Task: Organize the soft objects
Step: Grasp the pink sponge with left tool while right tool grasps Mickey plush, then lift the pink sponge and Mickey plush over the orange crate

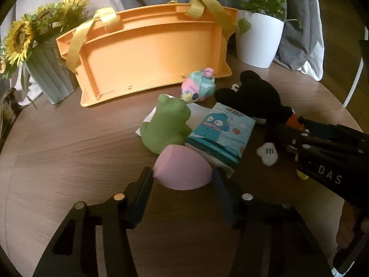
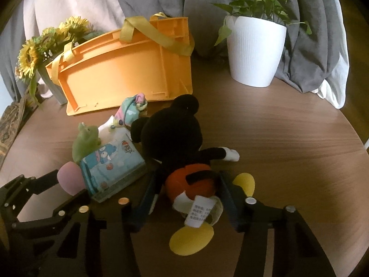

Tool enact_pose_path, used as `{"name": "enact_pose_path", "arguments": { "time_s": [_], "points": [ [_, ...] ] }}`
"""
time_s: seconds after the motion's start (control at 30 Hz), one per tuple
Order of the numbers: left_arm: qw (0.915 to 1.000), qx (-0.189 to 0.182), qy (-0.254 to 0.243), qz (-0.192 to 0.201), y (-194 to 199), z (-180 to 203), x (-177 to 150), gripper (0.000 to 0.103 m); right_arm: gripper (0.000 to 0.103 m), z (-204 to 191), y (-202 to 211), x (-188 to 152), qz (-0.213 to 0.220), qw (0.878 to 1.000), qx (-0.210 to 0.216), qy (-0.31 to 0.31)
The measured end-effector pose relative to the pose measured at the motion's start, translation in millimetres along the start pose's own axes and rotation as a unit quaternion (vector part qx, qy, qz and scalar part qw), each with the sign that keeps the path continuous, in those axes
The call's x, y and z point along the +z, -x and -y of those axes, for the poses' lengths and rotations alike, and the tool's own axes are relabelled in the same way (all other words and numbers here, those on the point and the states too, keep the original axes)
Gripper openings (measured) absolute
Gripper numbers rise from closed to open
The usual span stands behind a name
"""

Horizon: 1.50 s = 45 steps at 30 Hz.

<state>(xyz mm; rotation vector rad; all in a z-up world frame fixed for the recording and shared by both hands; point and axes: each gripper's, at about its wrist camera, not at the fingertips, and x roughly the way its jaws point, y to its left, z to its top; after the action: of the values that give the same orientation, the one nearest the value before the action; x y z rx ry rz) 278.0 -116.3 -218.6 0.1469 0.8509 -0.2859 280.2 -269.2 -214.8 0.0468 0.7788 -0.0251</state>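
The pink sponge lies at the near edge of a tight cluster on the counter, touching the tissue pack with the green frog just behind it. The left gripper has its jaws apart on either side of the sponge, close to its flanks but not plainly pressing. The right gripper straddles the orange shorts of the mouse doll, jaws apart, contact unclear. A likely slip: the sponge is rounded and squashy, so a close near its tip could squirt it forward into the frog. The left jaw's right finger sits beside the tissue pack and may snag or drag it. The doll's limp legs could trail and sweep the pack or the pastel toy. The orange bin lies tipped on its side, so dropped items may roll out.
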Motion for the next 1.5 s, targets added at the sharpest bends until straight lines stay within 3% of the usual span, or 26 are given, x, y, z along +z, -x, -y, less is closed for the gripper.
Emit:
{"name": "enact_pose_path", "arguments": {
  "time_s": [0.8,1.5],
  "points": [
    [0.9979,-0.009,0.034,0.054,57,-9,15,0.049,0.041,-4,51,1,0.032,0.999,0.002,-0.031],
    [0.9923,-0.011,0.037,0.118,120,-33,45,0.049,0.041,-29,109,31,0.081,0.996,0.009,-0.039]
  ]
}}
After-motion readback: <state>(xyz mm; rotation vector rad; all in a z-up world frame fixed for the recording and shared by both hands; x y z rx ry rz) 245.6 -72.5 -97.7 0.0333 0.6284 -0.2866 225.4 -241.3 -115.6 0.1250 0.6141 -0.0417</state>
